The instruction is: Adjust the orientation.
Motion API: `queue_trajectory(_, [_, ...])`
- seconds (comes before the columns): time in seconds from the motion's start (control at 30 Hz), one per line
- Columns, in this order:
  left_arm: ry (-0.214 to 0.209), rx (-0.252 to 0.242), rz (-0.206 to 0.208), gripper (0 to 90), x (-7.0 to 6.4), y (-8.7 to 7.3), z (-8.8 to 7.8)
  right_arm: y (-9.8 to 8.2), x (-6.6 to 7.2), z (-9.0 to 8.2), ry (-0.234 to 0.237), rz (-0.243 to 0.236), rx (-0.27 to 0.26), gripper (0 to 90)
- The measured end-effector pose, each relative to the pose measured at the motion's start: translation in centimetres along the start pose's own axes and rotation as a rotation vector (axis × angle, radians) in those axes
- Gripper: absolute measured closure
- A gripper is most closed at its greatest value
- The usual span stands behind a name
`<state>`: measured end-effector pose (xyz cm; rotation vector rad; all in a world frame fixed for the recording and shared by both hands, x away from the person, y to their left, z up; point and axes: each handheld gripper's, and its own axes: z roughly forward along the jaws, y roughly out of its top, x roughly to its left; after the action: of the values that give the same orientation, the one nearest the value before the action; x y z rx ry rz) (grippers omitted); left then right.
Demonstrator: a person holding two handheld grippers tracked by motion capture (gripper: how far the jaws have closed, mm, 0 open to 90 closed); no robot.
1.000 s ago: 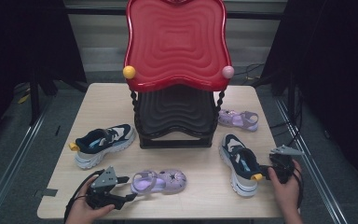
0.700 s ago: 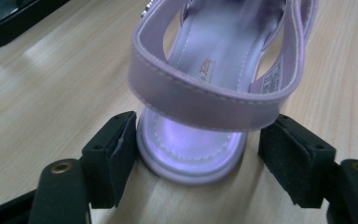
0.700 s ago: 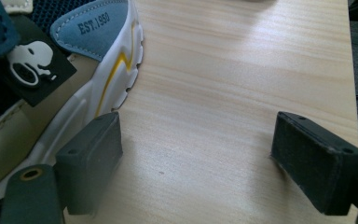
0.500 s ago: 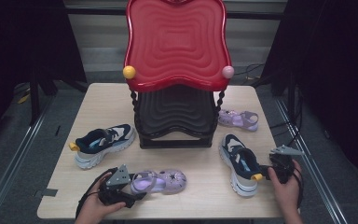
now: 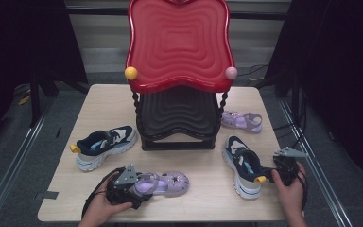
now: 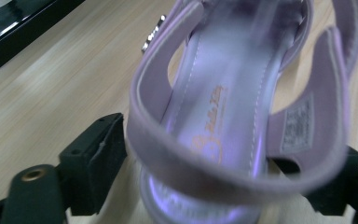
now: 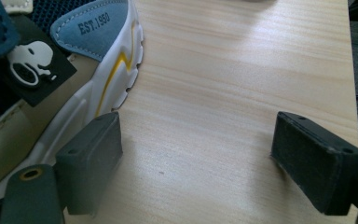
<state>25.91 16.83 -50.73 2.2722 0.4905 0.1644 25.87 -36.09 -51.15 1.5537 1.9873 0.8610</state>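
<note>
A: At the near edge of the bench (image 5: 198, 189), where does the left tool (image 5: 139, 190) stand?

B: It sits at the heel of the purple sandal (image 5: 163, 183), which lies flat on the wood with its toe pointing to the right in the high view. In the left gripper view the sandal's heel strap (image 6: 223, 172) lies between the two black jaws, which have just been opening. The left pad stands just off the strap; whether the right one touches it cannot be told, as the strap hides it.

A: So the tool is not clamping the sandal?

B: The jaws stand wide around the heel and do not pinch it.

A: And the right tool (image 5: 269, 176)?

B: It rests low at the right side of the bench, beside the heel of a navy and white sneaker (image 5: 243, 165). In the right gripper view its jaws are wide apart with bare wood between them, and the left jaw is close against the sneaker's white sole (image 7: 93, 93).

A: What else is on the bench?

B: A second sneaker (image 5: 105, 145) lies at the left, a second purple sandal (image 5: 242, 120) at the far right, and a red and black two-tier stand (image 5: 178, 94) rises in the middle.
</note>
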Motion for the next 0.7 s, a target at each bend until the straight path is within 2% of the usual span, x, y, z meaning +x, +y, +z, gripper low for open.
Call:
queue_trajectory(0.5, [-0.027,0.005,0.026,13.1,0.03,0.65,0.76,0.0,-0.01,0.0,0.0,-0.002,0.0,15.8])
queue_trajectory(0.57, [-0.032,-0.006,0.031,18.3,0.03,0.82,0.91,0.0,-0.01,0.01,0.0,-0.001,-0.001,15.8])
queue_trajectory(0.67, [-0.048,-0.013,0.039,21.4,0.01,0.91,1.01,0.0,-0.01,0.0,0.0,-0.001,0.0,15.8])
queue_trajectory(0.7, [-0.058,-0.014,0.055,27.2,0.01,0.91,0.92,0.0,-0.01,0.01,0.0,-0.002,0.0,15.8])
